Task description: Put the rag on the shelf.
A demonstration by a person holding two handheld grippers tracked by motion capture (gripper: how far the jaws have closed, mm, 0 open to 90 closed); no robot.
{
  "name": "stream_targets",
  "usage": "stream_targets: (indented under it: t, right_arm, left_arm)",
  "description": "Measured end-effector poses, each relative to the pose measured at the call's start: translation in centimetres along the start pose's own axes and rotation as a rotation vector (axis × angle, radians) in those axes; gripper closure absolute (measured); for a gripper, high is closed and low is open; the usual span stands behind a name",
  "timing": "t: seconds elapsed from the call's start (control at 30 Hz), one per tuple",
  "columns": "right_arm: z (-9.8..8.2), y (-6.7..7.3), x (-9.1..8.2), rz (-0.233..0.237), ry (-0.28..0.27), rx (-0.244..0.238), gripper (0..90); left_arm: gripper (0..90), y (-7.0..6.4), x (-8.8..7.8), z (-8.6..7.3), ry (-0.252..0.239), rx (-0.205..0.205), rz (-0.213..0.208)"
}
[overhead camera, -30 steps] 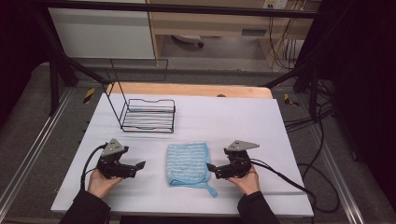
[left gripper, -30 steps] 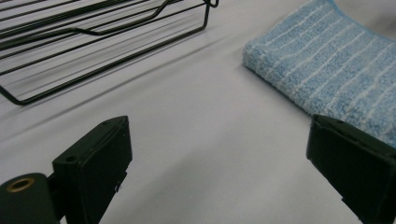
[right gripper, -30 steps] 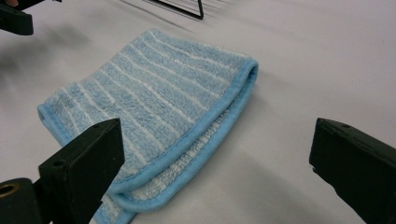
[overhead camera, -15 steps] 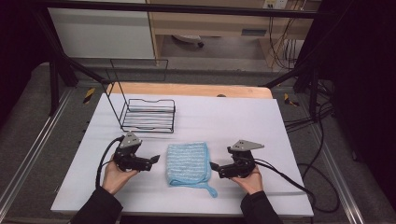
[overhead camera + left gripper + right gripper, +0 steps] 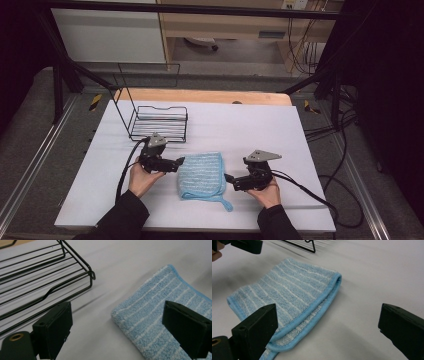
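Note:
A folded light-blue striped towel (image 5: 201,175) lies flat on the white table, its loop trailing toward the front. My left gripper (image 5: 179,163) is at the towel's far left corner, held in a hand, jaws open. In the left gripper view the towel (image 5: 160,322) lies between and under the spread jaws, and the gripper (image 5: 120,335) holds nothing. My right gripper (image 5: 231,181) sits just off the towel's right edge, also open. In the right gripper view the towel's folded edge (image 5: 287,297) runs ahead of the left jaw, and the gripper (image 5: 329,335) is empty.
A black wire basket (image 5: 159,122) with a tall handle stands on the table behind the left gripper, close to it in the left gripper view (image 5: 37,272). Cables trail from both grippers. The white table top (image 5: 260,125) has a wooden strip along the back.
The left gripper has moved right and away from the person, from the table's left to the towel's far left corner. The right gripper has barely shifted. The towel lies as before.

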State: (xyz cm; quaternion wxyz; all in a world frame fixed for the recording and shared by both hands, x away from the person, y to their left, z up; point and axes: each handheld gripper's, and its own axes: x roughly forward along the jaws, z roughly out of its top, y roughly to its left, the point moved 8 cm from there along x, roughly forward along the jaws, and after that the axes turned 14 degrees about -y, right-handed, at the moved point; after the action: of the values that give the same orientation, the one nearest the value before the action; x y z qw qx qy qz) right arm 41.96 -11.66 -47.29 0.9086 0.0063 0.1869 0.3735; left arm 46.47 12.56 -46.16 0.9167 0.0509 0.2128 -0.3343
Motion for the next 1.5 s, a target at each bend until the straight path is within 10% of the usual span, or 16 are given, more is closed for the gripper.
stream_targets:
  t: [0.3, 0.83, 1.5]
  right_arm:
    - [-0.2, 0.0, 0.2, -0.002, 0.010, 0.006, 3.6]
    - [-0.8, -0.2, 0.9, -0.011, 0.029, 0.003, 5.8]
    - [1.1, -1.0, 4.2, -0.015, 0.042, -0.033, 15.2]
  left_arm:
    - [25.0, 0.6, 2.3, -1.1, 0.062, -0.051, 0.041]
    - [63.3, -0.3, 3.4, -2.9, 0.132, -0.183, -0.030]
    - [75.9, -0.9, 3.6, -3.1, 0.133, -0.157, -0.040]
